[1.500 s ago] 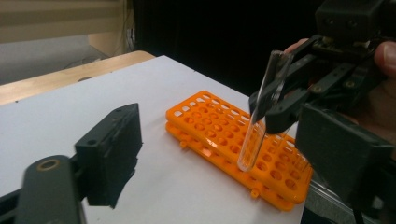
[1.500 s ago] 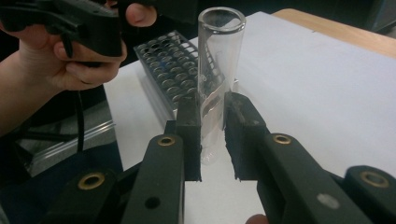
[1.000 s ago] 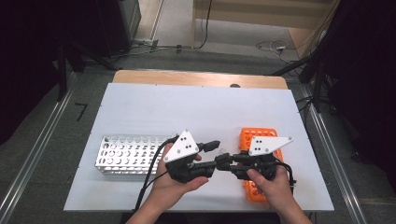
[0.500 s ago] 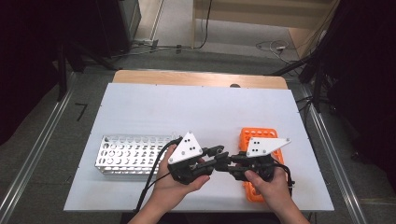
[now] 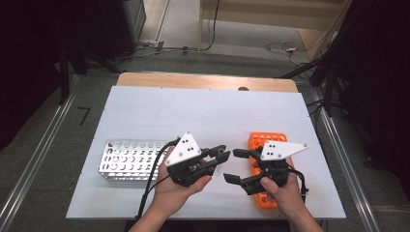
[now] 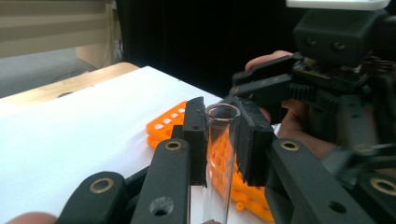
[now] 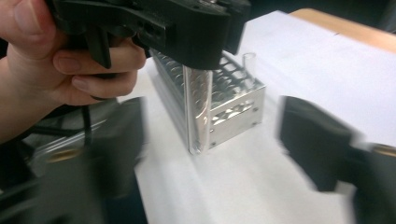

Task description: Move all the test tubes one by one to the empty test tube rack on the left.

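Observation:
A clear glass test tube (image 6: 222, 149) stands upright between the pads of my left gripper (image 6: 223, 109), which is shut on it just below its rim. In the high view the left gripper (image 5: 223, 154) points right, tip to tip with my right gripper (image 5: 235, 165). The right gripper's jaws have just been opening and now stand wide apart. In the right gripper view the tube (image 7: 198, 112) hangs from the left gripper (image 7: 187, 32), in the gap of the right gripper (image 7: 212, 135) with neither pad touching it.
A silver metal tube rack (image 5: 128, 159) lies left of the hands on the white table (image 5: 203, 111). An orange plastic rack (image 5: 256, 141) lies under the right hand. The silver rack (image 7: 229, 93) sits close behind the hanging tube.
The right gripper's jaws, pressed together half a second ago, have spread wide and let go of the tube. The left gripper's jaws have closed on it. Both hands stayed in place.

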### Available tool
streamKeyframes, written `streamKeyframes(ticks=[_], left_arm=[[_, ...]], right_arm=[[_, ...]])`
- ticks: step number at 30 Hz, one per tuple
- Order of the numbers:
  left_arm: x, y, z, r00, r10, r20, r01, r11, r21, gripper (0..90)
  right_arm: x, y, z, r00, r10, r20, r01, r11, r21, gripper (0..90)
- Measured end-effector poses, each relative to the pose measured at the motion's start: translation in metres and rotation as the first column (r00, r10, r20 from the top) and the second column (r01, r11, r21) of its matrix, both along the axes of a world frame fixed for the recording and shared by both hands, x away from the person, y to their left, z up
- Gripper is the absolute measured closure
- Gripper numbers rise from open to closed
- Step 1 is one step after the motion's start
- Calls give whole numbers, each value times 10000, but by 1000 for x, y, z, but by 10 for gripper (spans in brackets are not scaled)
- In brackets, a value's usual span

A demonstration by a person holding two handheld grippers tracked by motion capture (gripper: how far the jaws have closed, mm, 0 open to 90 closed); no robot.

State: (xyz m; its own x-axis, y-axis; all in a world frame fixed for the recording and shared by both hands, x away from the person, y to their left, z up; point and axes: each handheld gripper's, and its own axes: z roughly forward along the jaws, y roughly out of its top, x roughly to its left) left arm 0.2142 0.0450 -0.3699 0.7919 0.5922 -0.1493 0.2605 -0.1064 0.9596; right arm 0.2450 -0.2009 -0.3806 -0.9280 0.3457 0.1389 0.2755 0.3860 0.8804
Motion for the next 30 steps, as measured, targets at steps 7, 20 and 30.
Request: streamKeyframes(ticks=[7,20,30], left_arm=[[6,15,2,9988,483,34,-482,9988,-87,757],[19,53,6,9874,1560,270,-1556,9877,-175,757],[32,89,8,9704,2369,468,-2352,9712,-392,757]], right_arm=[[3,-17,6,9967,-808,120,801,9956,483,0],[19,-66,2,9665,-2529,439,2511,9670,427,0],[29,-104,-6,9350,-3535,269,3519,9346,511,0]])
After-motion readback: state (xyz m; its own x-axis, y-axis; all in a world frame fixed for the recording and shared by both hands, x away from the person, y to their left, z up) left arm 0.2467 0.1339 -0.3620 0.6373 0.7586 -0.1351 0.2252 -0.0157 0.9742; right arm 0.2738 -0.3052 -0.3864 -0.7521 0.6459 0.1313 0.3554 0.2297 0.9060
